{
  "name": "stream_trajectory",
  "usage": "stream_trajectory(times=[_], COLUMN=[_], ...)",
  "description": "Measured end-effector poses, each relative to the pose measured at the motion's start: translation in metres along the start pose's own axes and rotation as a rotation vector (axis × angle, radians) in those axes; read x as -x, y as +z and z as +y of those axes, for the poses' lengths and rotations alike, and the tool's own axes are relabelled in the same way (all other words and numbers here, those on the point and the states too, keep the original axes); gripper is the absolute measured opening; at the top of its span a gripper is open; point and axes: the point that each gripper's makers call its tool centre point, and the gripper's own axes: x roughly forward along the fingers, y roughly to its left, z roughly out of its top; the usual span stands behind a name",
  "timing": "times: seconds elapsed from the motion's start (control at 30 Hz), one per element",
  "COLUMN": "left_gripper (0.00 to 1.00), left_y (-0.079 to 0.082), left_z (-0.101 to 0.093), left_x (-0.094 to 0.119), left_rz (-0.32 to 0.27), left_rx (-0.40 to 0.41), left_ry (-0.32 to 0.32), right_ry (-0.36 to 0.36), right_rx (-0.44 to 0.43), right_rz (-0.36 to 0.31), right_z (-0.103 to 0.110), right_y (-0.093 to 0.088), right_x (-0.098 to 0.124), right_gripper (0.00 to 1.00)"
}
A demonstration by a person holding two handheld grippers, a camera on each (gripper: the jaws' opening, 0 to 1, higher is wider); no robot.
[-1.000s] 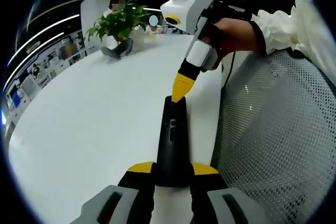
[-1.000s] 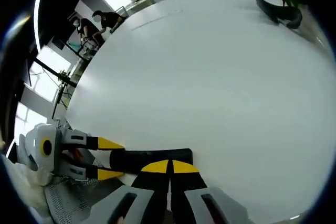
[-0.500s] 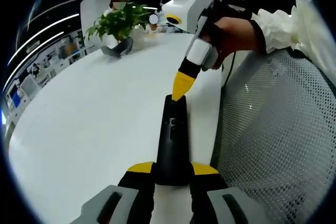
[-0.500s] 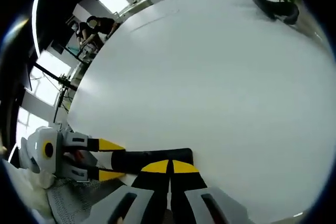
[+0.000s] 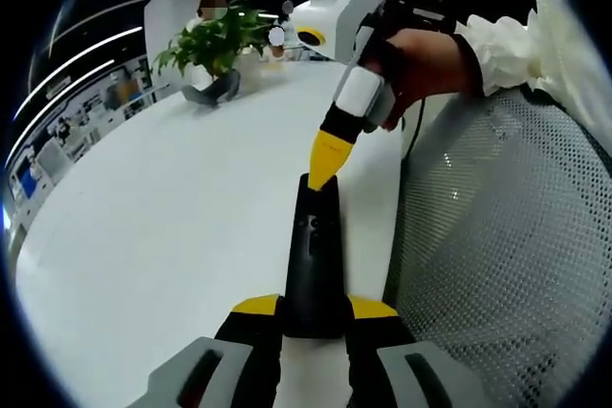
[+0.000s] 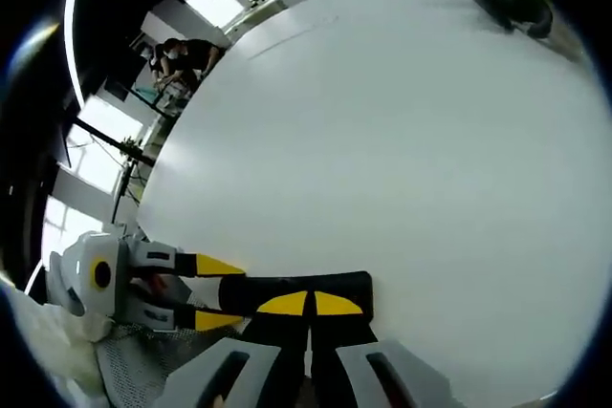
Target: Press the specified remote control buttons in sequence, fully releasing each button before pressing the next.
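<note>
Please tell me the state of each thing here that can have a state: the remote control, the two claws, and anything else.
Remote control: lying flat on the white table, near end clamped in the left claw.
Left claw: shut on the remote control.
Right claw: shut, tips together on the remote's far end.
Potted plant: upright at the table's far end.
Mesh chair: beside the table, empty.

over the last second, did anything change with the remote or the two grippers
Hardly anything. The right gripper, jaws shut, shifted slightly toward the table side while its tip kept to the far end of the black remote. The left gripper stayed clamped on the remote's near end, and the remote stayed at the white table's edge.
</note>
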Motion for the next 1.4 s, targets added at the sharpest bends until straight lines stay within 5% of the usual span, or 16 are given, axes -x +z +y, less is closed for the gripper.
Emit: stream_trajectory(times=[1.4], left_gripper=[0.24], left_y=[0.0026], left_z=[-0.0029], left_x=[-0.0021], left_rz=[-0.014], left_rx=[-0.005], left_ry=[-0.008], right_ry=[-0.013], right_rx=[0.033], right_rz=[-0.028], right_z=[0.0017], right_y=[0.0056], right_x=[-0.0023], right_gripper=[0.0])
